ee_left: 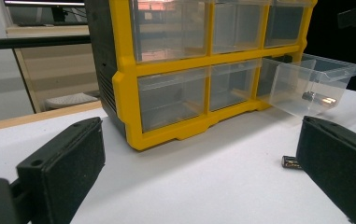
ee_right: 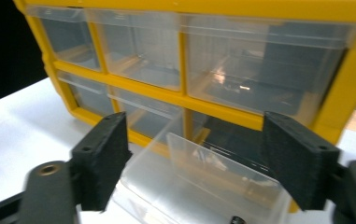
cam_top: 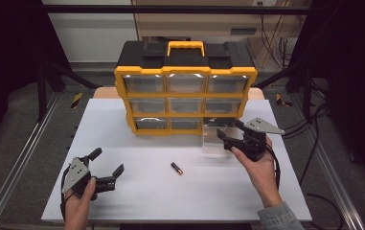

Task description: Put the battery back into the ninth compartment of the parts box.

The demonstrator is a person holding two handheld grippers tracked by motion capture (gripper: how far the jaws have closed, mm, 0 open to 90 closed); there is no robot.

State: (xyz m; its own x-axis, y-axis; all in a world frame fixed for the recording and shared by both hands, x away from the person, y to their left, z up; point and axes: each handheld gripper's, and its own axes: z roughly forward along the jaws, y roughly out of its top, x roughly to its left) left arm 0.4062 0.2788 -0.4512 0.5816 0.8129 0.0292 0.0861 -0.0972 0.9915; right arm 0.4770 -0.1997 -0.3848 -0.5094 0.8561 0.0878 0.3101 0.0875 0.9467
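One battery [ee_left: 319, 99] already lies in the pulled-out drawer [ee_left: 313, 84] of the organizer [cam_top: 186, 91]; another battery [cam_top: 176, 168] waits on the counter [cam_top: 142, 191] before it; both grippers, left [cam_top: 104, 168] and right [cam_top: 228, 132], have spread, empty jaws

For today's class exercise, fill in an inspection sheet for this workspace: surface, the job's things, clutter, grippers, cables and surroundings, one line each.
Surface: white table, bare apart from the items below.
Job's things: yellow and black drawer cabinet at the back; its bottom right clear drawer is pulled out, with a battery inside; a second battery lies loose on the table.
Clutter: nothing seen.
Grippers: left gripper open, holding nothing, near the front left; right gripper open, its jaws either side of the drawer, not pressing it.
Cables: black cable trailing from the right gripper; more cables on the floor at right.
Surroundings: dark metal frame, grey floor.
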